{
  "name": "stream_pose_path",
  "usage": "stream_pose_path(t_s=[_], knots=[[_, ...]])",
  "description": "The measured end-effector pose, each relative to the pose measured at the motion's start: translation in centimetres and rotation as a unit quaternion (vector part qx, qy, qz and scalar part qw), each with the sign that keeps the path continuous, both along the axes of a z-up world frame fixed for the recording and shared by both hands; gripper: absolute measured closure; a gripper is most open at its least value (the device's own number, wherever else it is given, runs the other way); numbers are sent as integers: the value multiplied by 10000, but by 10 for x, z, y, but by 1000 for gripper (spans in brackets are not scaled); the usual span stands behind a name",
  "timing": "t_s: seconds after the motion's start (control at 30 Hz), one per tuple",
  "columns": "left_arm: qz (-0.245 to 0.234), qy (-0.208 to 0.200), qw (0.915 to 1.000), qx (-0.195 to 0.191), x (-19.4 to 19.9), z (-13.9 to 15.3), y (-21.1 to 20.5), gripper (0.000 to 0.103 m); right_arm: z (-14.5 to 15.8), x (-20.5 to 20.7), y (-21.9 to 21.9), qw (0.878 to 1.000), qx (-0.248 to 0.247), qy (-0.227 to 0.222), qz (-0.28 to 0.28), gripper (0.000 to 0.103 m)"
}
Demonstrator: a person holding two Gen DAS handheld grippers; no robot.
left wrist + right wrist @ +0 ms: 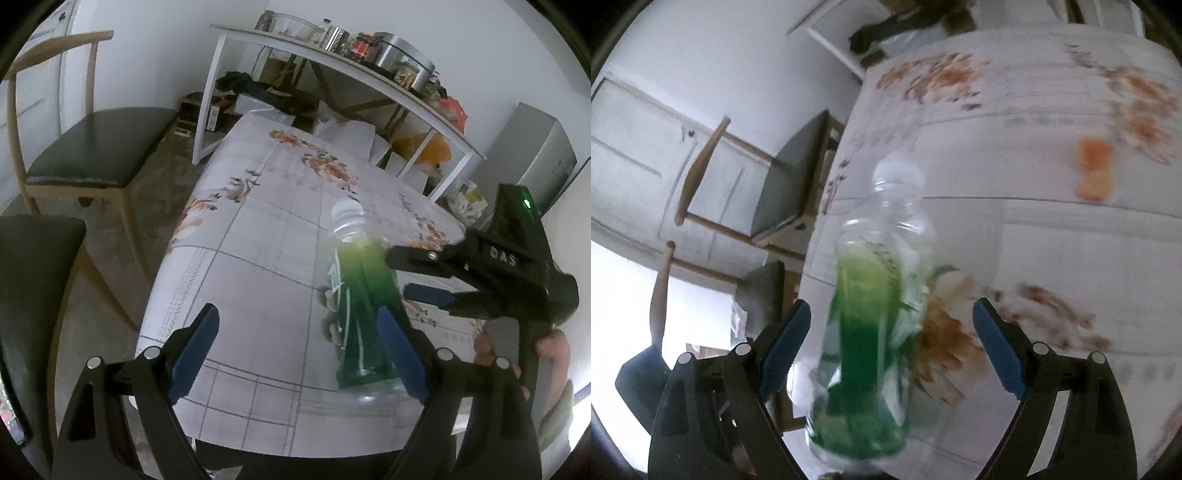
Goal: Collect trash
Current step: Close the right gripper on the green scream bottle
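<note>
A clear plastic bottle [360,295] with a green label and white cap stands on the round table [258,280] with a floral cloth. My left gripper [299,347] is open, and the bottle stands just inside its right finger [400,354]. My right gripper [410,271] reaches in from the right beside the bottle. In the right wrist view the blurred bottle [875,325] sits between the open fingers of the right gripper [890,350], touching neither pad. An orange scrap [1093,170] lies farther off on the table [1052,236].
Two wooden chairs [92,147] with dark seats stand left of the table. A white shelf table [332,59] loaded with jars and pots stands behind, with boxes and bags under it. A grey cabinet [539,155] is at the right.
</note>
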State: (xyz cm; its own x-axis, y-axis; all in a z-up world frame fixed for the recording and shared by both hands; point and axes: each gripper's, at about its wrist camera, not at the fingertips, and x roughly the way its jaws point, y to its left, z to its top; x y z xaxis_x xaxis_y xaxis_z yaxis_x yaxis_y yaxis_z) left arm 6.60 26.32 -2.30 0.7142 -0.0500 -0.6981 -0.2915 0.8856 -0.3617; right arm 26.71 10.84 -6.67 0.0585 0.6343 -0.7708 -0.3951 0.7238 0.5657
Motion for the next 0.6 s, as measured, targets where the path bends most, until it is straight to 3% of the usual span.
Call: stream_pose_path(t_s=[0.17,0.23,0.3,0.6], knots=[[107,75,9998,-138,1,-14,9,18,-4,-8,27,9986,-372,16,368,27],[116,92,9997,-169,2,-18,12,18,-8,-11,33,9977,-506,2,454,38],[111,122,9998,-121,1,-19,13,18,-12,-17,33,9973,-478,81,550,41],[30,165,9999,9,3,-20,9,18,-3,-41,6,9933,-622,-177,960,43]])
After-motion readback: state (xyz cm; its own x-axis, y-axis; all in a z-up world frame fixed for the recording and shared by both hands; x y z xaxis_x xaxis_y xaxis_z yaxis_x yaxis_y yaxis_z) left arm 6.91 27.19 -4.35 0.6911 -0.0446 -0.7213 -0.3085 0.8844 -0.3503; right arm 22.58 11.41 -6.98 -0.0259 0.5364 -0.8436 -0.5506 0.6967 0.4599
